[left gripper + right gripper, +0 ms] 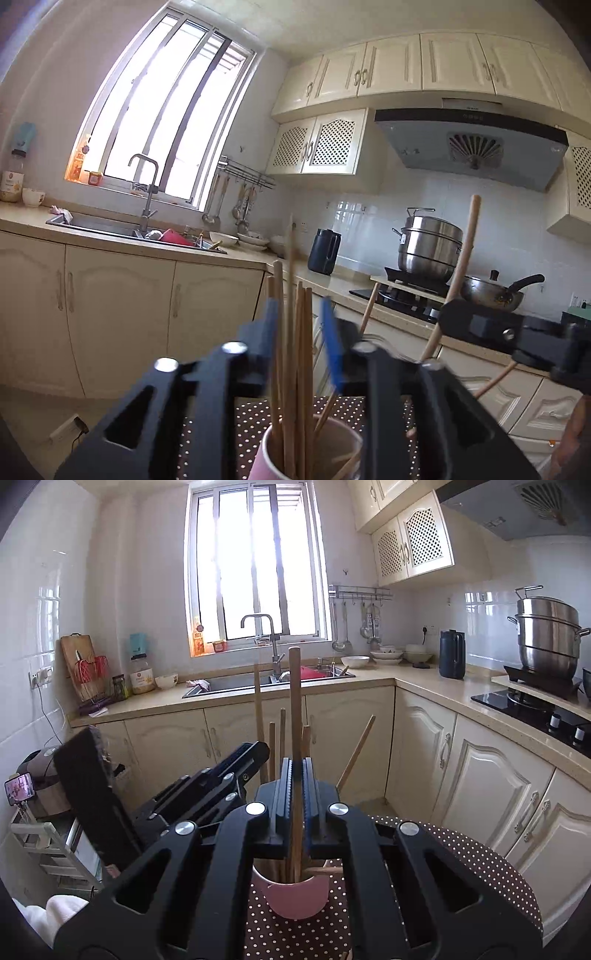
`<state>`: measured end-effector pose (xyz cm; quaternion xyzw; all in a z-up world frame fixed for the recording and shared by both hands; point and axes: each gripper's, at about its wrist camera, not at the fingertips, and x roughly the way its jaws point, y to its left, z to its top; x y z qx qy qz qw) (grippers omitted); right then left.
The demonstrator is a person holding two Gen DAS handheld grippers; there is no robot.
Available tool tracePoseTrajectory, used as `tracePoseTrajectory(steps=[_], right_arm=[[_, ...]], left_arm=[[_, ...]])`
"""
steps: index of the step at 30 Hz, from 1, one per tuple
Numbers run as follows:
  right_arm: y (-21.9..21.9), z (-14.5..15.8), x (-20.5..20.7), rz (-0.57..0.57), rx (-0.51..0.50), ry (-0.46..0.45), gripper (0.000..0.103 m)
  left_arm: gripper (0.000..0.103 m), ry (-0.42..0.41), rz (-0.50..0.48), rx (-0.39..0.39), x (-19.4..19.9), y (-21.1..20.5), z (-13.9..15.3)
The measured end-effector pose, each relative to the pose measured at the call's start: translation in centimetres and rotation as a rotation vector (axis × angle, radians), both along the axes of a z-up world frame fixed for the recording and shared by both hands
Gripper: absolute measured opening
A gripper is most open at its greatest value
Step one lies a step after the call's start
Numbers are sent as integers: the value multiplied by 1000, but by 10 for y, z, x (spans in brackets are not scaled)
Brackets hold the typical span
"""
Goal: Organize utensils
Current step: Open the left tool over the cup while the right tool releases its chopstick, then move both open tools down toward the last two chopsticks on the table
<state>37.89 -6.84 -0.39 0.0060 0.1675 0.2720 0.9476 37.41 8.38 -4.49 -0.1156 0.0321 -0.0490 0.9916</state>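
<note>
Right gripper (296,775): fingers clenched on a thick wooden handle (294,701) standing upright in the pink cup (295,897). Left gripper (301,332): fingers released, straddling chopsticks (295,332) upright in that cup on the dotted worktop (461,867).

A cup (297,897) on the table (480,864) holds chopsticks (291,354); behind stands the sink (236,683), the stove (535,709) to its right.

Showing matt bare wood on the chopsticks (291,354), smooth pink on the cup (297,901), dotted brown cloth on the table (480,864), matt black plastic on the right gripper (296,775)
</note>
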Motion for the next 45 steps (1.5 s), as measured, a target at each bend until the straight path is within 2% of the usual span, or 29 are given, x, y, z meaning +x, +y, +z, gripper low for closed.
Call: tracePoseTrajectory(steps=[3, 5, 8, 10, 11, 12, 14, 24, 33, 45], right_arm=[[4, -2, -1, -16, -17, 10, 6], [7, -2, -4, -28, -26, 11, 6], [9, -1, -8, -47, -39, 10, 6], [9, -1, -12, -61, -50, 12, 10], [10, -1, -14, -63, -47, 16, 18], [10, 0, -16, -69, -43, 19, 33], [9, 3, -25, -84, -31, 1, 55], [12, 16, -66, -105, -57, -25, 55], [9, 19, -106, -93, -101, -12, 55], [-23, -22, -142, -93, -183, 110, 55]], left_arm=[[39, 12, -6, 7, -12, 5, 3], [49, 19, -9, 0, -21, 9, 5], [57, 22, -8, 4, -36, 14, 8], [62, 28, 0, 9, -45, 19, 11], [64, 29, 0, 9, -49, 20, 13], [65, 31, 4, 8, -55, 24, 15], [66, 40, 11, 8, -61, 28, 19], [69, 77, 18, 36, -110, 39, 34], [73, 150, 19, 93, -150, 26, 36], [74, 321, -45, 155, -178, -11, 11]])
